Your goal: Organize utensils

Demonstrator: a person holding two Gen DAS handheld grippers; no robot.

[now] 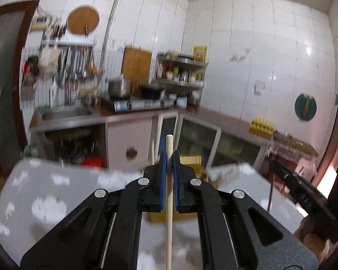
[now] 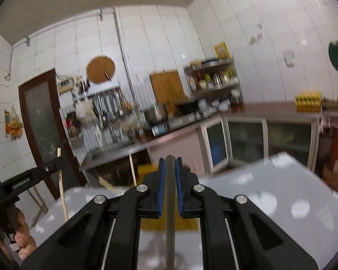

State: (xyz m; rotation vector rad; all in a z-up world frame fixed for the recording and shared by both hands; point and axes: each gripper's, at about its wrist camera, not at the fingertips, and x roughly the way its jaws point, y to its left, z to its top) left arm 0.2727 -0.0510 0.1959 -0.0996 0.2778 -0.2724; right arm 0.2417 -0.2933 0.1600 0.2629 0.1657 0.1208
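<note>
My left gripper (image 1: 169, 157) is shut on a pale wooden utensil handle (image 1: 169, 200) that runs up between the blue pads and sticks out past the tips. My right gripper (image 2: 170, 162) is shut on a grey metal utensil handle (image 2: 169, 213), whose rounded end shows just above the pads. Both grippers are held up above a grey table (image 2: 270, 191) with white spots. The working ends of both utensils are hidden below the frames. In the right wrist view the left gripper (image 2: 22, 180) shows at the left with its wooden handle (image 2: 62, 184).
A kitchen counter (image 1: 133, 114) with a sink, stove, pot and shelf of bottles runs along the tiled back wall. Hanging utensils on a rack (image 1: 76, 65) are at the left. A yellow object (image 2: 169, 222) lies on the table behind the fingers. The right gripper's body (image 1: 304, 193) is at right.
</note>
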